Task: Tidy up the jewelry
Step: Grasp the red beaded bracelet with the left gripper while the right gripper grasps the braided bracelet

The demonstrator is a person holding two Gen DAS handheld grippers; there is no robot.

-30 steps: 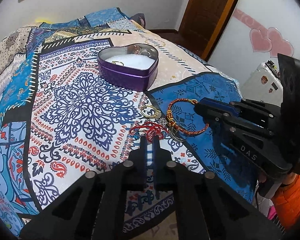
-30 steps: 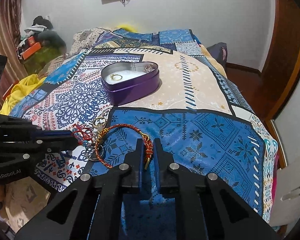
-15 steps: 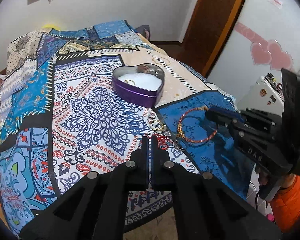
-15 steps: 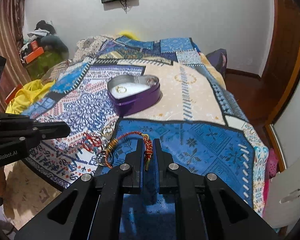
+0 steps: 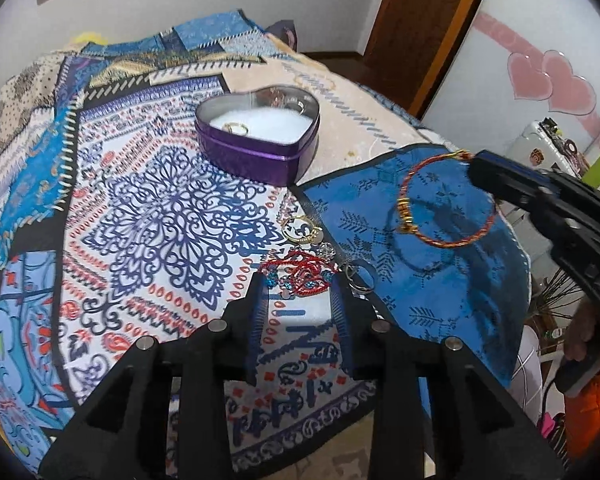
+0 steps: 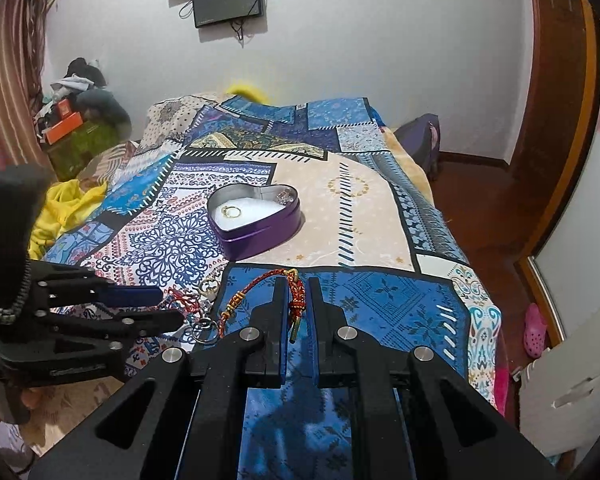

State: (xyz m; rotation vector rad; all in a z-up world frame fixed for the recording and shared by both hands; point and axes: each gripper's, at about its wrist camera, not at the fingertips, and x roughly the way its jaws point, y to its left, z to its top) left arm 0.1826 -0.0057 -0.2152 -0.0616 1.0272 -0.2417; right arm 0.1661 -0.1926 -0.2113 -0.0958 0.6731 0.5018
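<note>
A purple heart-shaped tin (image 5: 260, 144) with white lining and a gold ring (image 5: 236, 128) stands on the patterned bedspread; it also shows in the right wrist view (image 6: 256, 220). My right gripper (image 6: 297, 292) is shut on a red and gold braided bracelet (image 6: 296, 296), which hangs above the blue patch in the left wrist view (image 5: 448, 200). My left gripper (image 5: 298, 284) is open over a red knotted bracelet (image 5: 300, 272). A gold ring (image 5: 300, 230) and a silver key ring (image 5: 358, 280) lie beside it.
The bedspread (image 5: 160, 216) drops off at the near edge, with floor below. A wooden door (image 5: 416, 20) and a white cabinet with pink hearts (image 5: 548, 80) are at the right. Clothes and boxes (image 6: 72, 120) lie beyond the bed's left side.
My left gripper has opened and now sits over the red knotted bracelet. My right gripper has lifted the red and gold bracelet off the bedspread.
</note>
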